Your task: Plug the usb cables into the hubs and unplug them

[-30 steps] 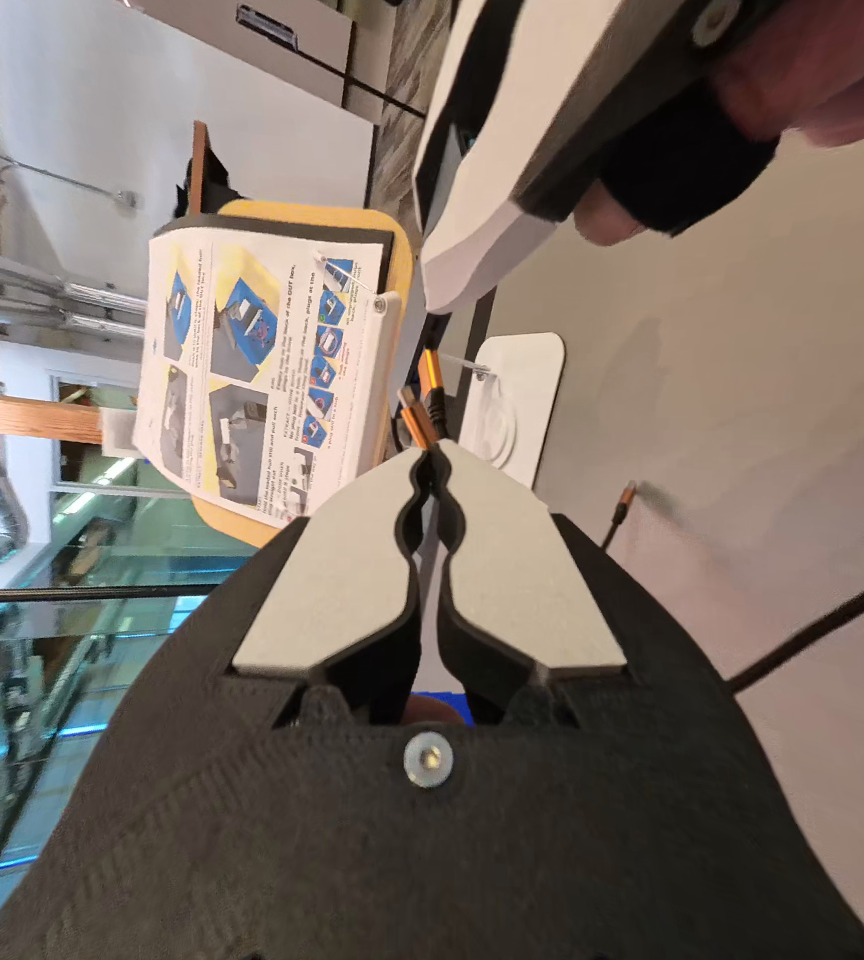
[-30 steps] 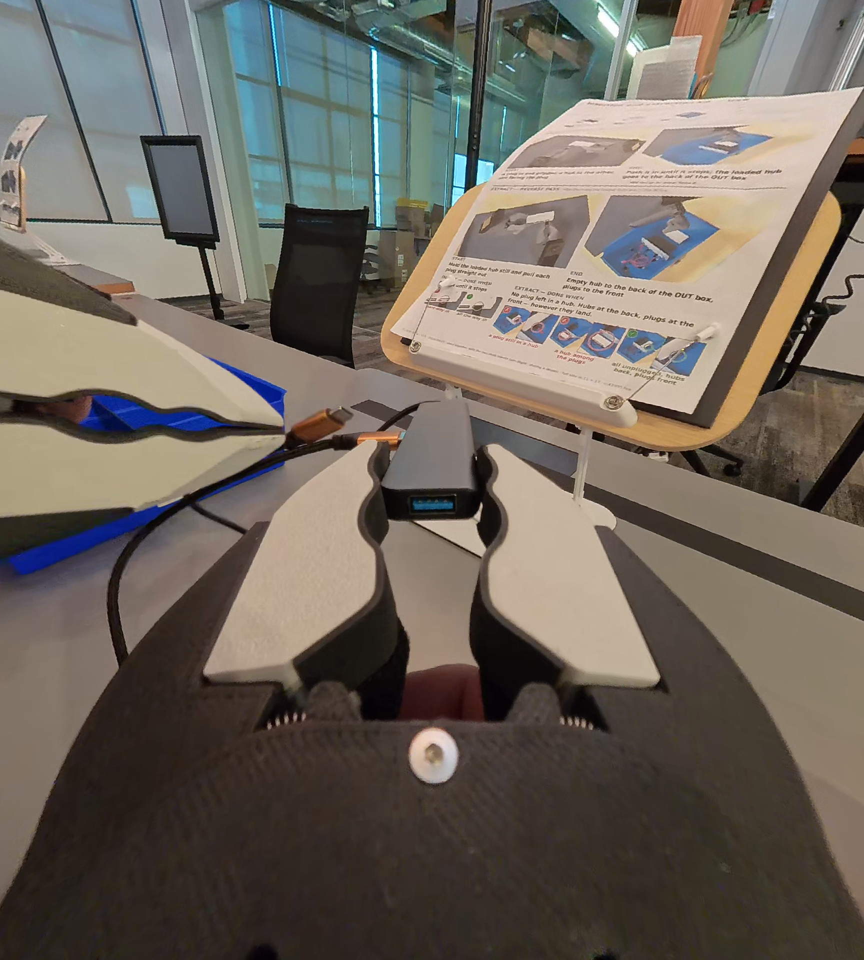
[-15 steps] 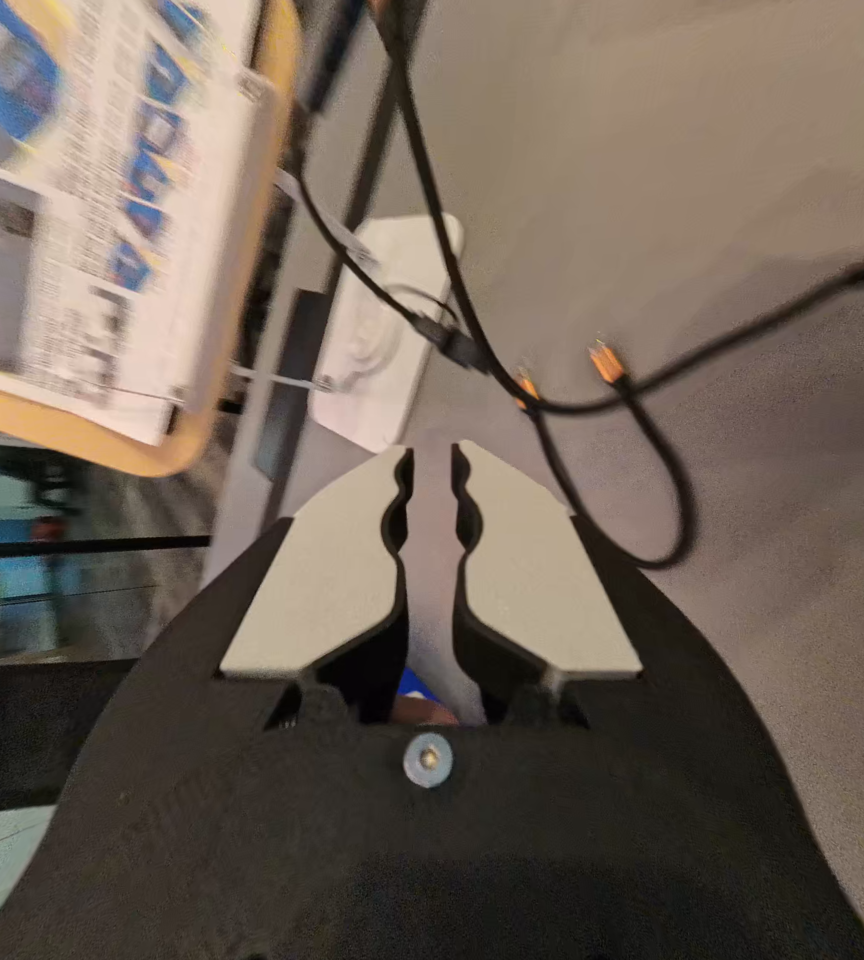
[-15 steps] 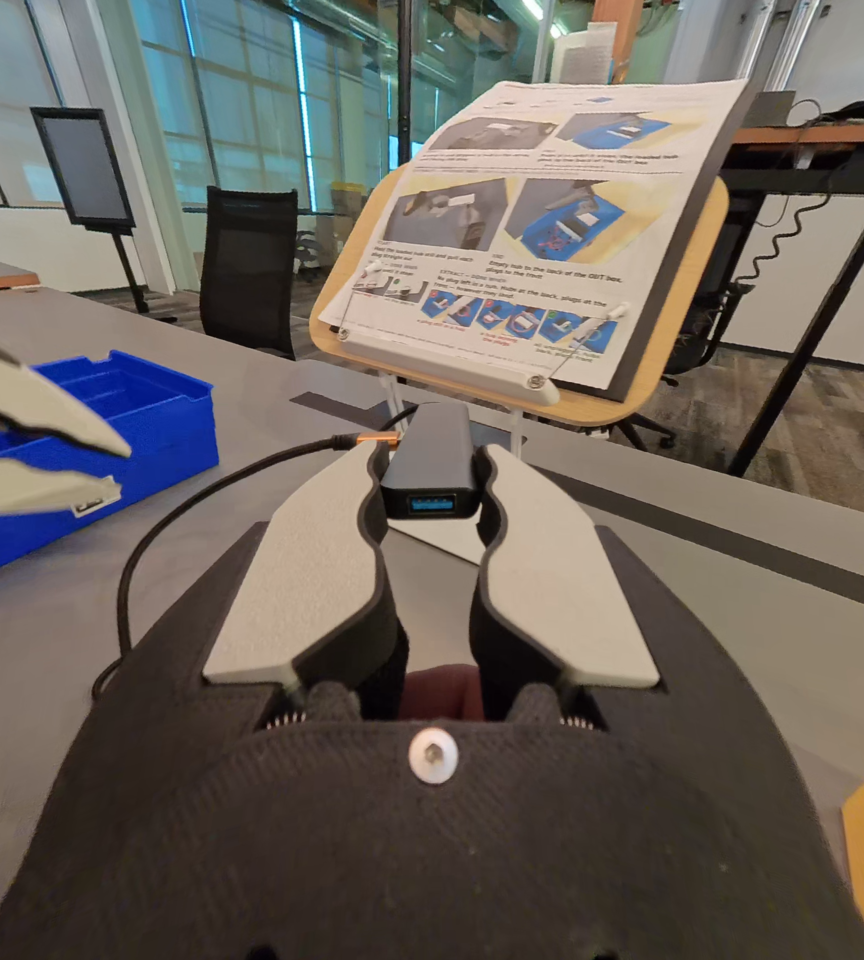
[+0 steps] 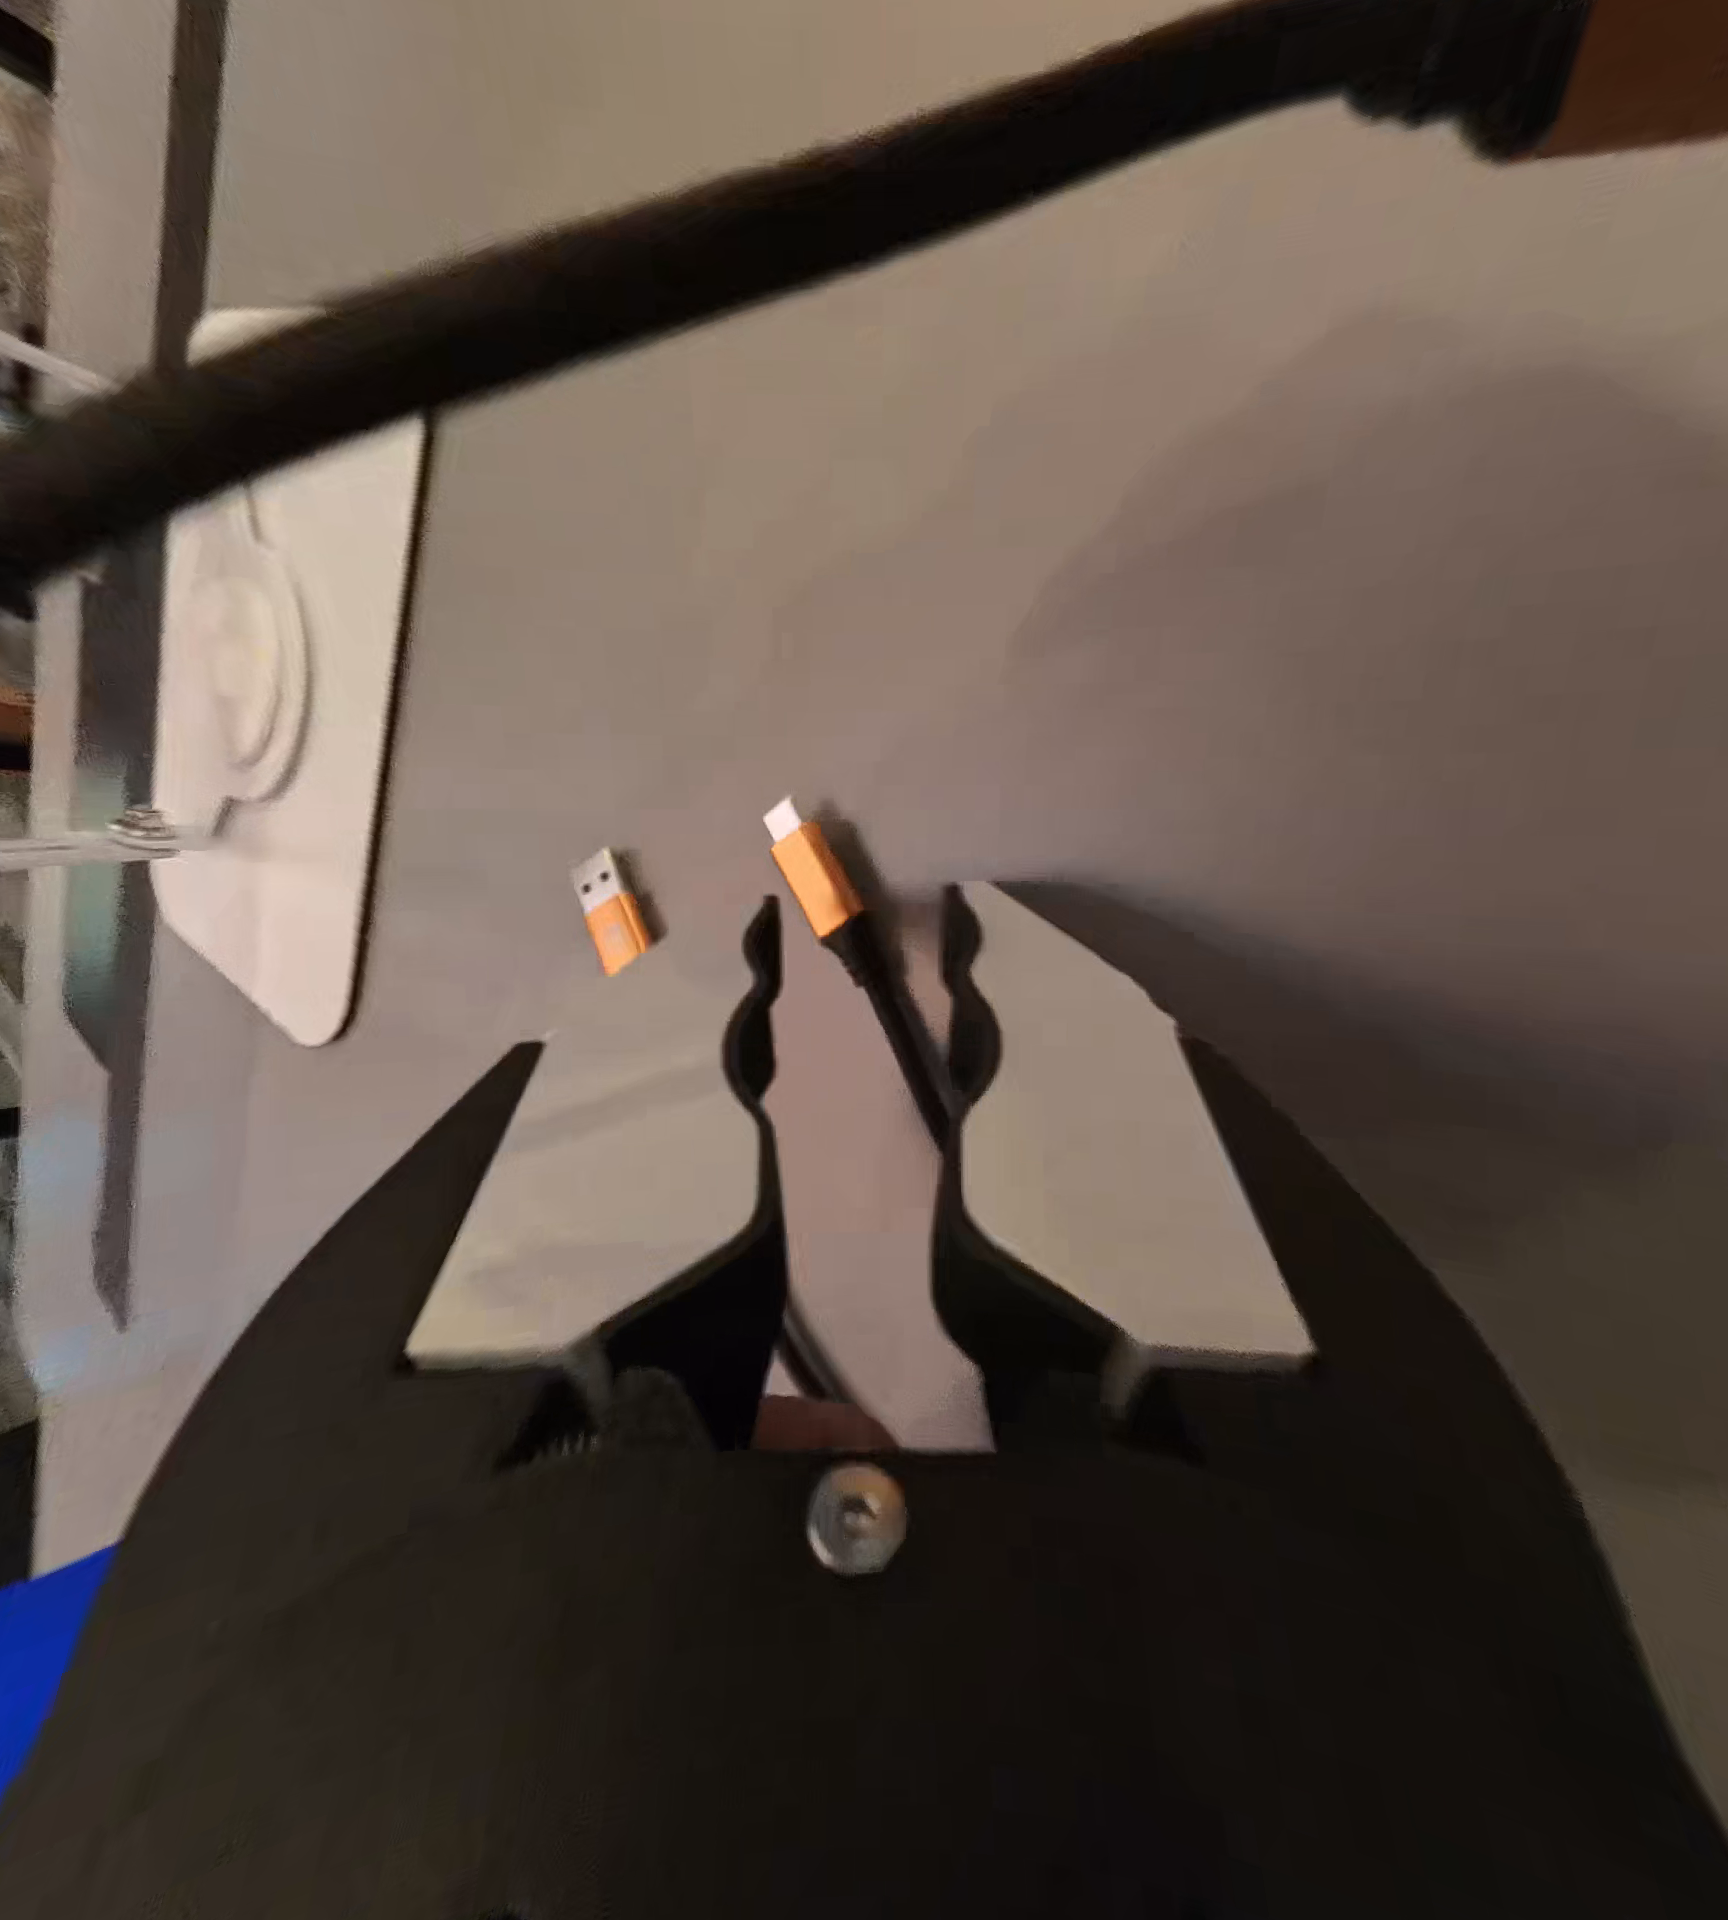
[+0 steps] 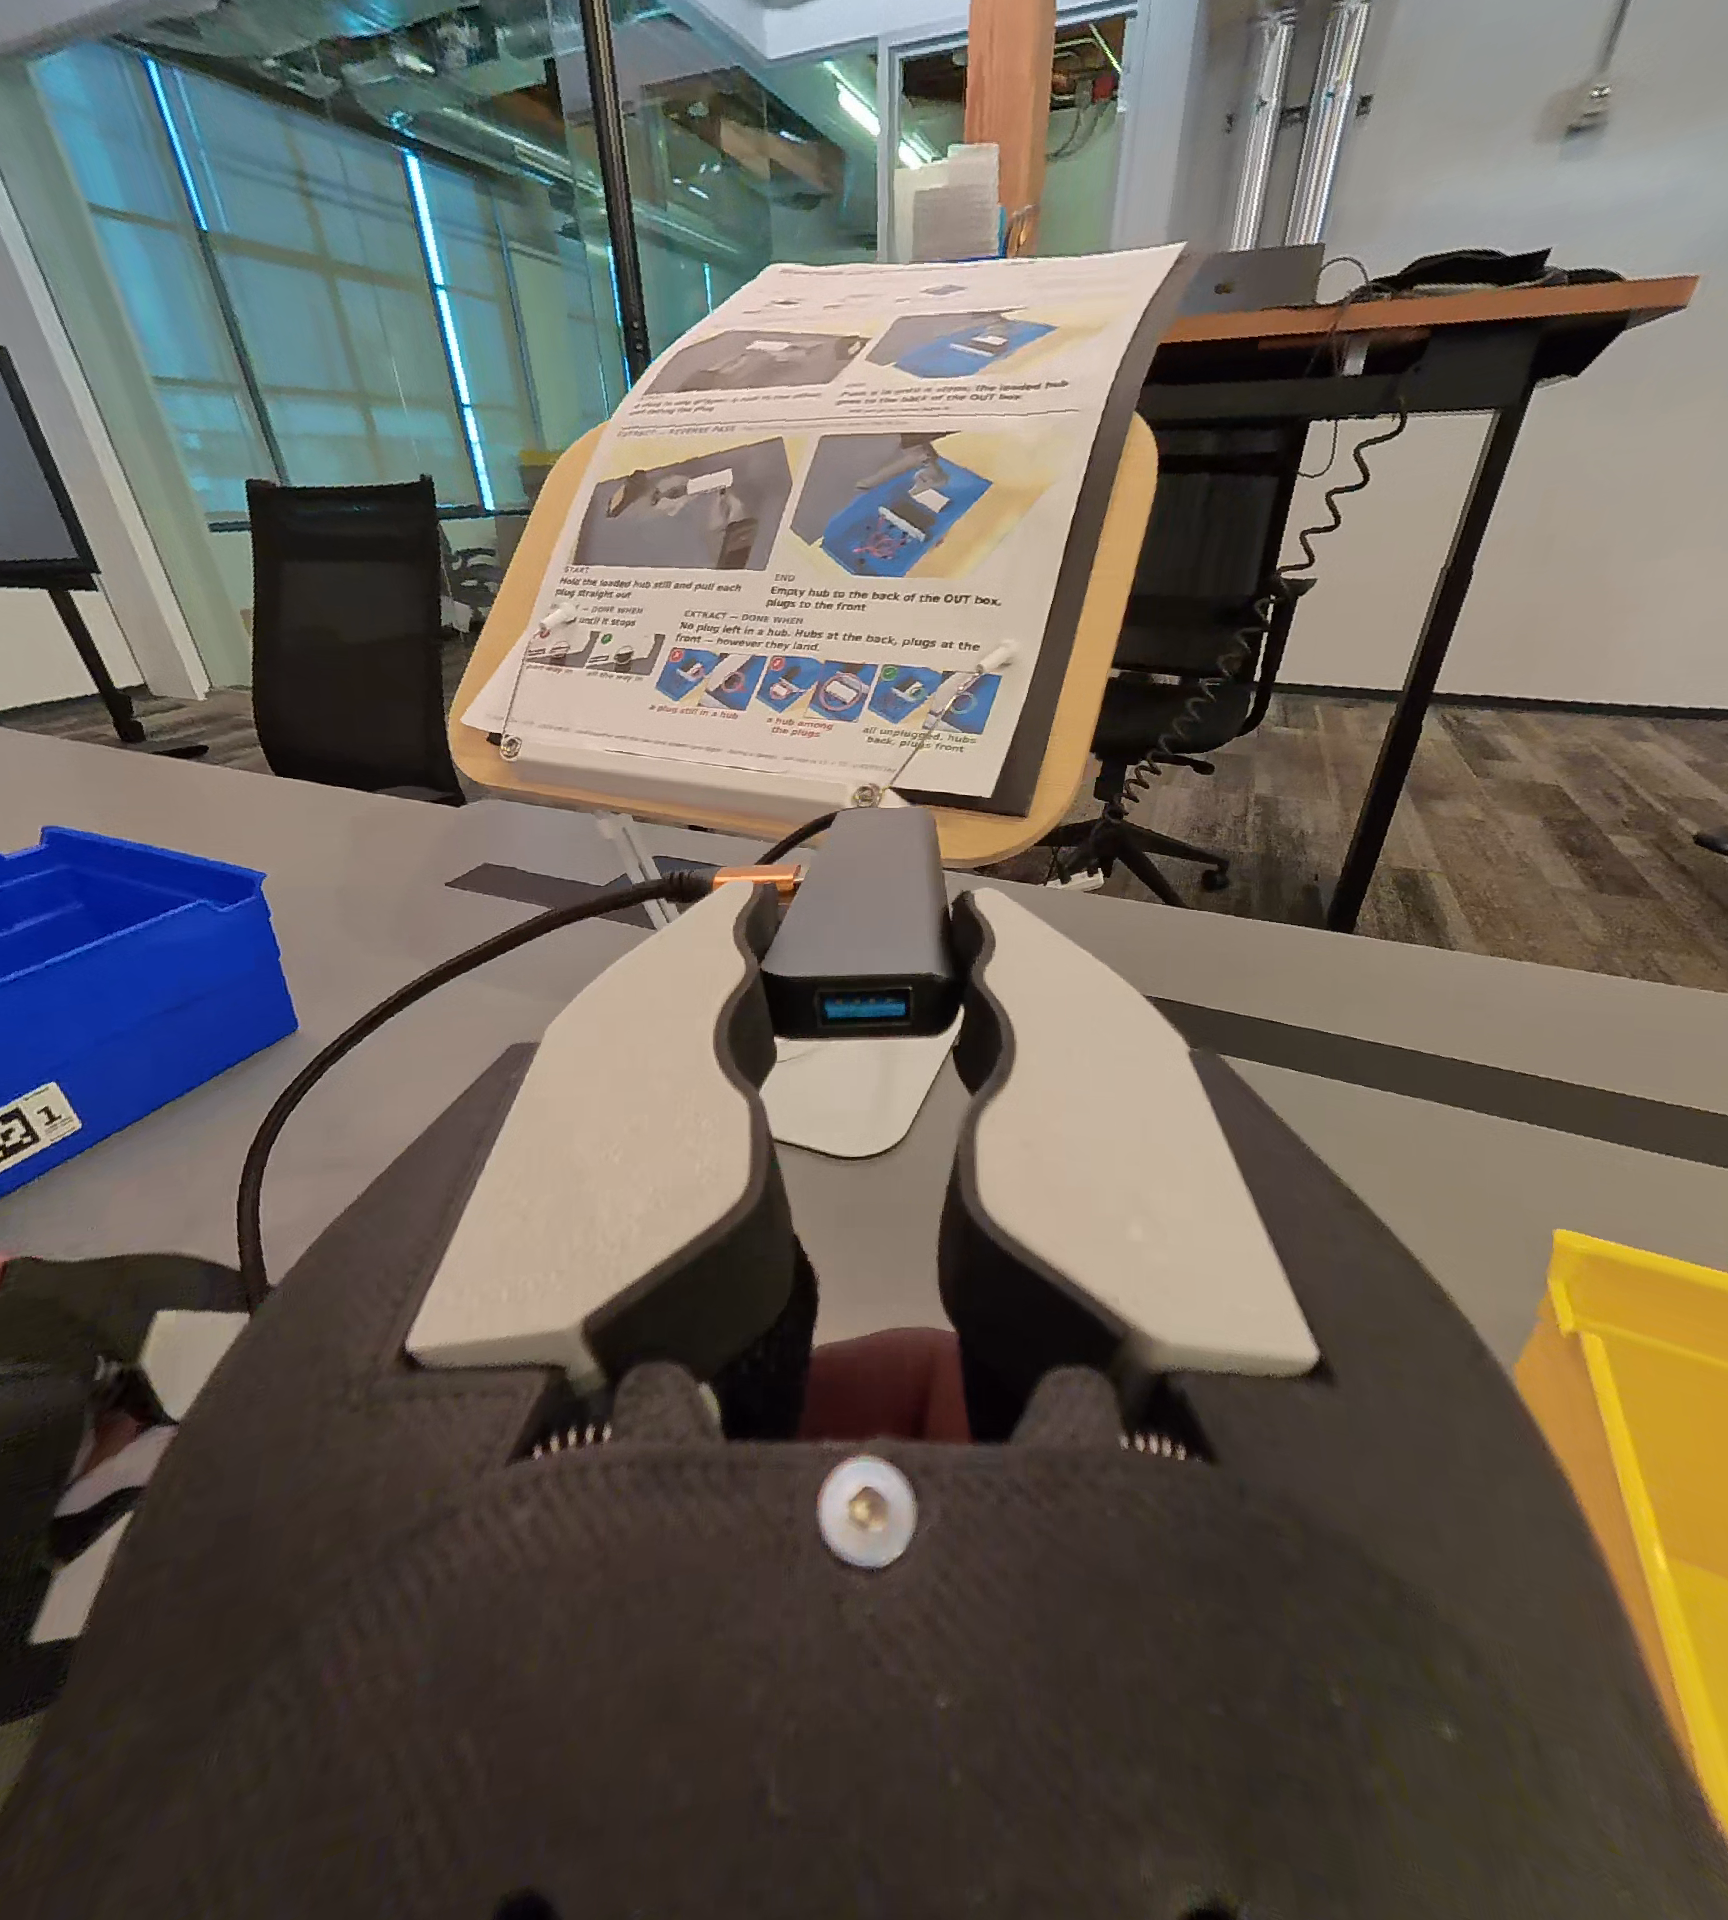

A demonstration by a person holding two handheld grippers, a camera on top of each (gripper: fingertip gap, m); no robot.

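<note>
My right gripper (image 6: 860, 920) is shut on a dark grey USB hub (image 6: 865, 883) and holds it above the grey table, its blue port facing the camera. An orange plug (image 6: 756, 881) on a black cable (image 6: 403, 997) sits in the hub's left side. My left gripper (image 5: 858, 914) is open, low over the table. An orange plug with a white tip (image 5: 813, 868) lies just ahead of the tips, and its black cable runs back between the fingers. A small orange USB adapter (image 5: 613, 912) lies to its left. A blurred black cable (image 5: 631, 260) crosses the top of the left wrist view.
A blue bin (image 6: 81, 997) stands on the table (image 6: 1359, 1164) at the left and a yellow bin (image 6: 1691, 1507) at the right. A wooden stand with an instruction sheet (image 6: 818, 540) stands behind the hub; its white base (image 5: 278, 727) lies left of the plugs. The hand on the left gripper (image 6: 8, 1403) shows at lower left. One gripper's finger ends stand about 25 centimeters off the other's. The small orange USB adapter (image 5: 613, 912) is closer to my left gripper, around 6 centimeters from its tips; the right tips are 25 centimeters off.
My left gripper has let go of the cable plug, opened wider and dropped toward the table. My right gripper has shifted with the hub, so the yellow bin now shows.
</note>
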